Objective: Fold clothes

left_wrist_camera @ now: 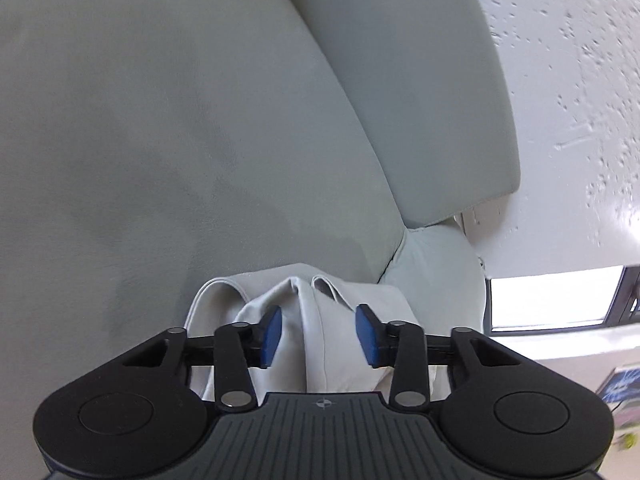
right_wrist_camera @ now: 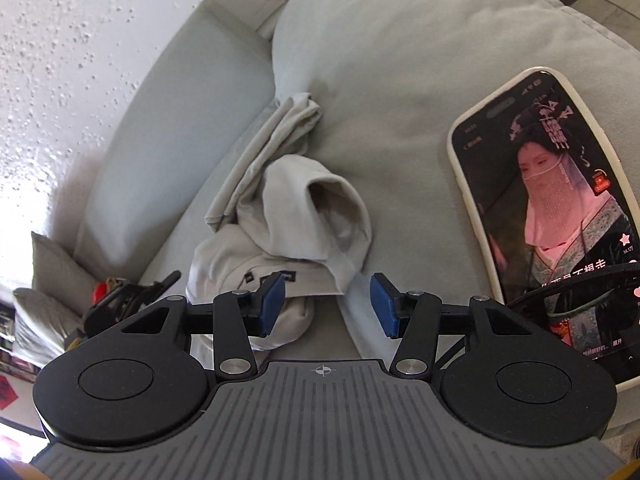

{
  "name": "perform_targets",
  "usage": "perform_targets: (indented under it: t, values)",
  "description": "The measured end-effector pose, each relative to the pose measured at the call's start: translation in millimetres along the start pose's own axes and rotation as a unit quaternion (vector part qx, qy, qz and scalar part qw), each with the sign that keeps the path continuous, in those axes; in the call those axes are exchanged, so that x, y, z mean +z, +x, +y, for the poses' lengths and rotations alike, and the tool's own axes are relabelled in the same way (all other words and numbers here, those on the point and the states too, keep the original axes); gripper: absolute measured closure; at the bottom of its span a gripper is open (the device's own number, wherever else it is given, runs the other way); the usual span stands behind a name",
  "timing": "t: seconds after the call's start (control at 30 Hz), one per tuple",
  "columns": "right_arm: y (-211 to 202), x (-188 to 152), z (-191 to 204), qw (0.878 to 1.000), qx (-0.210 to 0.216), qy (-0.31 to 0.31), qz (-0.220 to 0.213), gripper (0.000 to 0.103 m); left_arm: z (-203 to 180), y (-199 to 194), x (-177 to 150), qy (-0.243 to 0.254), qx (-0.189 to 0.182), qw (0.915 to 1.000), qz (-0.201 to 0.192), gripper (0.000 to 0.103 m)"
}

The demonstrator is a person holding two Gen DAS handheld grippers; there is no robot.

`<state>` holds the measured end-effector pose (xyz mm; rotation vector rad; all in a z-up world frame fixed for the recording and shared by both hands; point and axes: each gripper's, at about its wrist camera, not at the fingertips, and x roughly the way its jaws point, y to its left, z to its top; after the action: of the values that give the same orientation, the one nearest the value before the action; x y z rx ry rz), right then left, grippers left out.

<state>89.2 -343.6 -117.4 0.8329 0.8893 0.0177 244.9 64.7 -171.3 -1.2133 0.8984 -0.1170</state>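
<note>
Crumpled pale garment (right_wrist_camera: 280, 216) lies bunched on the grey sofa cushion (right_wrist_camera: 392, 80), along the seam by the armrest (right_wrist_camera: 168, 128), a phone (right_wrist_camera: 548, 216) resting apart to its right. Right gripper (right_wrist_camera: 328, 306) and left gripper (left_wrist_camera: 318, 334) both gape, holding nothing, just over the cloth. Wide bare cushion (left_wrist_camera: 160, 120) spreads beyond.

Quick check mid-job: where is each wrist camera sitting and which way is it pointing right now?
Left wrist: behind the left tool, open, looking down at the beige garment on the grey sofa, wall beyond.
Right wrist: behind the right tool, open, facing the crumpled garment; a lit phone lies to its right.
Shared: garment, sofa, wall. No hand visible.
</note>
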Motion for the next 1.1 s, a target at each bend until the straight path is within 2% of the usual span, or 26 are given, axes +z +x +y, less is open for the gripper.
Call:
perform_targets:
  t: [0.07,0.2,0.27,0.33,0.37,0.5,0.67,0.7,0.73,0.8,0.87,0.93,1.0,1.1]
  values:
    - [2.3,0.8,-2.5,1.0,-0.001,0.002,-0.004,0.049,4.1,6.9,-0.2,-0.014,-0.017,0.9997,0.005,0.086]
    - [6.7,3.1,-4.4,1.0,-0.014,-0.003,-0.013,0.049,6.2,18.4,-0.4,-0.02,-0.019,0.9992,0.028,0.086]
    - [9.0,3.5,-0.1,0.999,-0.029,-0.031,-0.02,0.049,8.9,23.6,-0.2,-0.034,-0.016,0.9988,0.032,0.086]
    - [12.7,1.8,7.6,0.995,-0.054,-0.08,-0.032,0.049,12.3,27.7,5.3,-0.037,-0.017,0.9988,0.028,0.091]
    - [14.8,0.5,11.5,0.991,-0.066,-0.107,-0.04,0.051,9.7,27.5,6.1,-0.027,-0.017,0.9992,0.024,0.103]
    - [32.1,-0.8,28.1,0.969,-0.102,-0.214,-0.065,0.051,-6.1,15.4,5.1,0.03,-0.02,0.9993,0.005,0.103]
    - [59.7,-2.0,44.3,0.933,-0.148,-0.315,-0.088,0.056,-11.6,5.4,5.3,0.062,-0.012,0.998,-0.006,0.103]
    - [62.9,-0.9,47.2,0.929,-0.158,-0.32,-0.093,0.072,-11.9,4.1,5.4,0.067,-0.007,0.9977,-0.009,0.103]
    - [63.3,1.8,48.7,0.931,-0.163,-0.311,-0.096,0.102,-13.2,0.3,5.3,0.074,-0.004,0.9972,-0.014,0.103]
    - [54.7,9.0,48.2,0.954,-0.154,-0.243,-0.089,0.101,-17.0,-10.1,4.7,0.091,0.002,0.9956,-0.025,0.103]
    - [39.8,15.8,44.7,0.976,-0.12,-0.166,-0.076,0.101,-22.1,-24.6,4.0,0.107,-0.002,0.9937,-0.034,0.103]
    - [21.3,19.7,35.8,0.995,-0.049,-0.08,-0.044,0.101,-31.6,-46.4,1.9,0.134,-0.007,0.9898,-0.046,0.103]
    - [-1.6,20.2,28.2,0.999,0.026,0.006,-0.018,0.101,-47.8,-80.0,-2.1,0.174,-0.024,0.9818,-0.073,0.103]
    - [-45.5,13.8,31.8,0.992,0.107,0.069,-0.013,0.101,-75.8,-141.3,-8.4,0.232,-0.065,0.9629,-0.122,0.103]
